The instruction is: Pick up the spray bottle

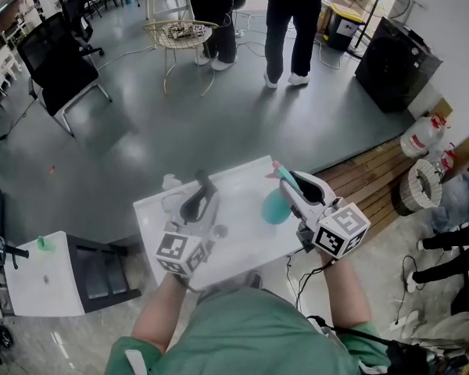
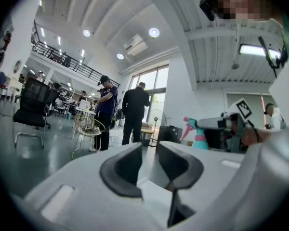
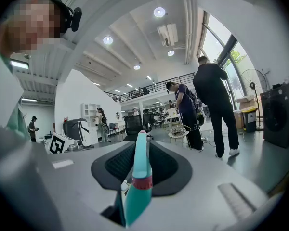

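My right gripper [image 1: 291, 180] is shut on a teal spray bottle [image 1: 277, 206] with a pink nozzle, held up above the small white table [image 1: 242, 186]. In the right gripper view the bottle's teal head and red collar [image 3: 138, 181] stand squeezed between the dark pads [image 3: 168, 170]. The left gripper view catches the bottle [image 2: 199, 136] out to its right, in the other gripper. My left gripper [image 1: 202, 190] hovers over the table's left part; its jaws [image 2: 151, 163] are slightly apart with nothing between them.
Two people [image 1: 293, 22] stand at the far side by a round wire table [image 1: 180, 33]. A black chair [image 1: 59, 65] is at the far left. A white side table [image 1: 35, 276] sits at the left, clutter and a black box [image 1: 395, 53] at the right.
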Action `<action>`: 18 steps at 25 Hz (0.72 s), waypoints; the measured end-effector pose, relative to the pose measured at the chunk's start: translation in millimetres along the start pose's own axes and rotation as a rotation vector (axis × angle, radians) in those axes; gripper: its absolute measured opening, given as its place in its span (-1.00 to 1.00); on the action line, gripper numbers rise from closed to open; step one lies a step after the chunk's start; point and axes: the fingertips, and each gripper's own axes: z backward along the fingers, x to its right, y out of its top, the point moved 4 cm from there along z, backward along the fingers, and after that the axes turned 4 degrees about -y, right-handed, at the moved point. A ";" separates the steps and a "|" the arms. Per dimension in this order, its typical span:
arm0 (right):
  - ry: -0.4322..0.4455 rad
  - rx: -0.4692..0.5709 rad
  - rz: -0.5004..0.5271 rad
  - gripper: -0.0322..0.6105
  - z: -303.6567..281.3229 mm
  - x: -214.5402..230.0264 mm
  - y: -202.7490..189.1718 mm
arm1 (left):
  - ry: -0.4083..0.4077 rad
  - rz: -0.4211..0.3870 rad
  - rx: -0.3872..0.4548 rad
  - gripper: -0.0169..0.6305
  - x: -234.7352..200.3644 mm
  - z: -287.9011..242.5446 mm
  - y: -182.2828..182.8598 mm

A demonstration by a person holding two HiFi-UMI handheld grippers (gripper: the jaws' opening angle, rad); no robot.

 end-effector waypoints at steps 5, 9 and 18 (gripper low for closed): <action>0.001 0.002 0.002 -0.62 0.7 0.0 0.2 | 0.001 0.002 -0.004 -0.62 0.2 1.2 -0.1; 0.002 0.004 0.004 -0.62 1.2 -0.8 -0.7 | 0.001 0.004 -0.004 -0.62 0.3 1.9 -1.3; 0.001 0.007 0.007 -0.62 2.1 -2.5 -0.8 | -0.001 0.001 -0.004 -0.62 0.7 3.0 -0.9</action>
